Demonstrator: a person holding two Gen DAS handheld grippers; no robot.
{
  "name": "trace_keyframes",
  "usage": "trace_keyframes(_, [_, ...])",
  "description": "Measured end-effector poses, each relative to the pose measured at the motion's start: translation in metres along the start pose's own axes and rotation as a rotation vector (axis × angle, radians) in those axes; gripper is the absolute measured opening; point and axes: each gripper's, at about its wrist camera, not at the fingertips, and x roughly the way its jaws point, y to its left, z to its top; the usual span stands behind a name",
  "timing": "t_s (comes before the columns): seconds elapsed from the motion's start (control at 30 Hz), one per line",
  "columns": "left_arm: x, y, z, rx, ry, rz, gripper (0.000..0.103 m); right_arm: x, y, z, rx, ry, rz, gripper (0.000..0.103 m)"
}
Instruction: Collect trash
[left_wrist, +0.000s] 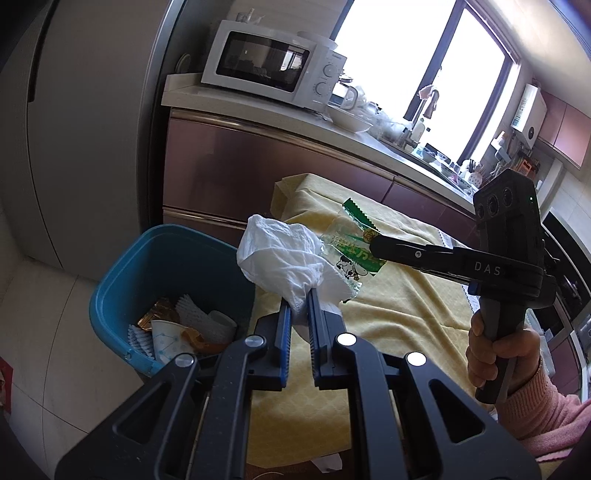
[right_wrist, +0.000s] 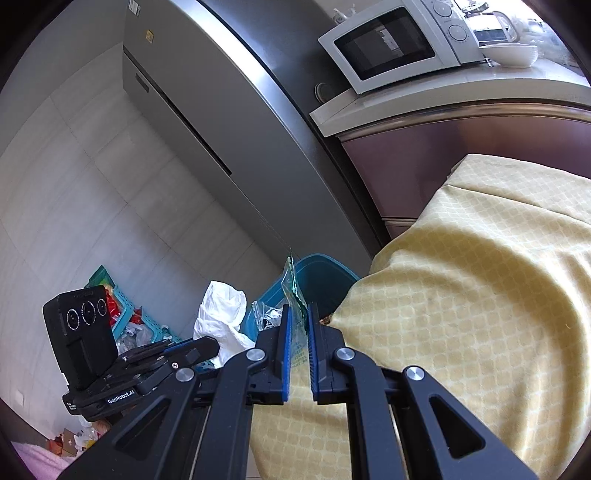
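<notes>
Yellow tablecloth (left_wrist: 399, 314) covers the table beside a blue bin (left_wrist: 162, 280) standing at its left edge. A crumpled white tissue (left_wrist: 280, 254) is clamped between the nearly closed fingers of the left gripper (left_wrist: 299, 310), held above that edge near the bin. Only the left view shows the cups and wrappers inside the bin and the hand (left_wrist: 498, 354) gripping the right gripper (right_wrist: 299, 321), whose narrowed fingers pinch a clear green-printed wrapper (left_wrist: 351, 251). A floor basket (right_wrist: 125, 314) appears only in the right view.
</notes>
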Motion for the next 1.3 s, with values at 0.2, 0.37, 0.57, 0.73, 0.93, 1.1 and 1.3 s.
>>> trace_keyframes(0.2, [-0.001, 0.018, 0.003, -0.023, -0.011, 0.047, 0.009, 0.025, 0.011, 0.006, -0.02, 0.031, 0.0, 0.007])
trace_keyframes(0.37, [0.002, 0.028, 0.003, -0.037, -0.007, 0.079, 0.009, 0.042, 0.017, 0.009, -0.029, 0.056, -0.001, 0.007])
trace_keyframes(0.57, [0.008, 0.036, 0.002, -0.053, -0.003, 0.115, 0.009, 0.062, 0.022, 0.012, -0.036, 0.081, -0.013, 0.007])
trace_keyframes(0.73, [0.014, 0.044, 0.0, -0.064, 0.006, 0.141, 0.009, 0.076, 0.025, 0.013, -0.044, 0.103, -0.025, 0.007])
trace_keyframes(0.93, [0.022, 0.053, -0.003, -0.085, 0.022, 0.16, 0.009, 0.09, 0.026, 0.012, -0.053, 0.127, -0.043, 0.007])
trace_keyframes(1.1, [0.03, 0.059, -0.004, -0.096, 0.034, 0.169, 0.009, 0.097, 0.024, 0.009, -0.053, 0.142, -0.053, 0.007])
trace_keyframes(1.3, [0.042, 0.065, -0.005, -0.105, 0.049, 0.178, 0.009, 0.105, 0.025, 0.008, -0.053, 0.156, -0.067, 0.007])
